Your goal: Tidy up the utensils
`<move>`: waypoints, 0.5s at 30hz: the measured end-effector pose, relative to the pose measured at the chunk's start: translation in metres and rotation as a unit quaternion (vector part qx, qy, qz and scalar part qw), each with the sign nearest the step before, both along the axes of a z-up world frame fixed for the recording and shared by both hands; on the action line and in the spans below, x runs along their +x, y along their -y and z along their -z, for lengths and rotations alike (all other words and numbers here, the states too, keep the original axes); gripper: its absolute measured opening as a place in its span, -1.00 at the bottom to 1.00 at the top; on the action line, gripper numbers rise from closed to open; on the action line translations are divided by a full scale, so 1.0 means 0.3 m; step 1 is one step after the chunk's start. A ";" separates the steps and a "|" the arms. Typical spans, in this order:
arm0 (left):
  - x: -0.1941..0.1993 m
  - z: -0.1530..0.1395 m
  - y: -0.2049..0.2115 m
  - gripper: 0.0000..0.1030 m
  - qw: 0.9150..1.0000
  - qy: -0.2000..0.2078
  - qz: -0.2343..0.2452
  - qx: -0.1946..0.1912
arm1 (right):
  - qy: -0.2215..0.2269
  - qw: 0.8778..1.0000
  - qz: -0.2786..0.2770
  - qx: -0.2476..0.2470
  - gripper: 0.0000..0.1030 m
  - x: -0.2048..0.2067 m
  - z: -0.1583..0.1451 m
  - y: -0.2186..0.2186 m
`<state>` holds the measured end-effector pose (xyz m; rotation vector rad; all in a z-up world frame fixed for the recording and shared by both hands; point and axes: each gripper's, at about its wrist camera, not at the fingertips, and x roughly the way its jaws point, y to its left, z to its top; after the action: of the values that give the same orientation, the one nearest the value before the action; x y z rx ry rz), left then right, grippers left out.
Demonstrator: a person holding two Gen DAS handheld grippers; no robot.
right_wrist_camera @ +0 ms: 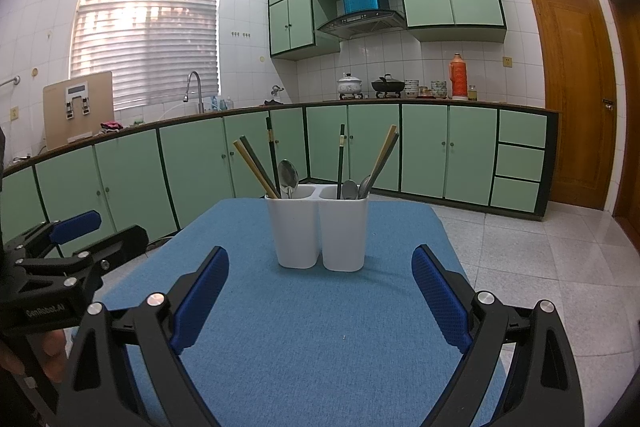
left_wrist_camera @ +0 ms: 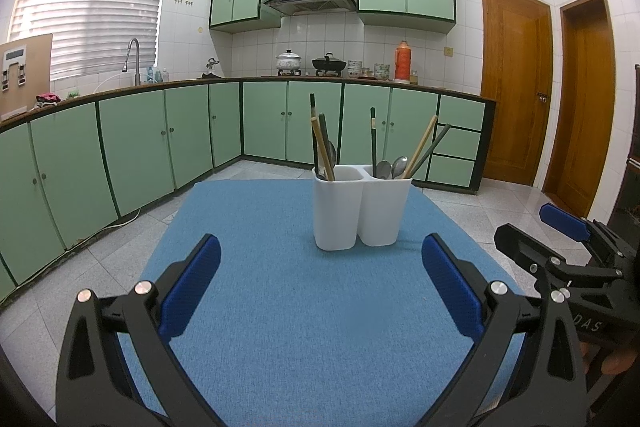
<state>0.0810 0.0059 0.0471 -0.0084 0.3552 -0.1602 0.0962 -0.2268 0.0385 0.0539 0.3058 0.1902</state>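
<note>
Both tongs hovered low over the blue cloth-covered bench (left_wrist_camera: 280, 307), each spread wide with nothing between its blue-padded fingers. Seen from its own camera, the left tongs (left_wrist_camera: 320, 283) pointed at the white plastic two-compartment utensil holder (left_wrist_camera: 360, 211), which stood upright on the cloth near the far end, well apart from the fingertips. The right tongs (right_wrist_camera: 320, 291) faced the same holder from slightly to the right, and each tool showed at the edge of the other's view, side by side and not touching. In the right wrist view, the left compartment held a tan wooden chopstick (right_wrist_camera: 256, 169) and a dark green chopstick (right_wrist_camera: 260, 163) leaning left, a taller black chopstick (right_wrist_camera: 272, 155) standing nearly upright, and a silver metal spoon (right_wrist_camera: 288, 175) with its bowl up. The right compartment held another black chopstick (right_wrist_camera: 341, 159), two silver spoon bowls (right_wrist_camera: 350, 189) just above the rim, and a tan and green chopstick pair (right_wrist_camera: 384, 155) leaning right. Behind the bench ran pale green kitchen cabinets (right_wrist_camera: 200, 155) and a grey tiled floor (right_wrist_camera: 540, 247).
</note>
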 end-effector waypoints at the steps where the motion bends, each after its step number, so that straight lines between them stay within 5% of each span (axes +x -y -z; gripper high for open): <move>1: -0.001 0.001 -0.001 0.89 1.000 0.000 0.000 -0.001 | 0.000 1.000 0.000 0.000 0.77 0.000 -0.001 0.001; 15: 0.000 -0.003 -0.005 0.89 1.000 0.001 0.000 -0.003 | 0.001 1.000 -0.001 0.000 0.77 0.000 0.000 0.001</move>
<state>0.0811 0.0075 0.0479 -0.0152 0.3530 -0.1605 0.0963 -0.2271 0.0385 0.0529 0.3045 0.1913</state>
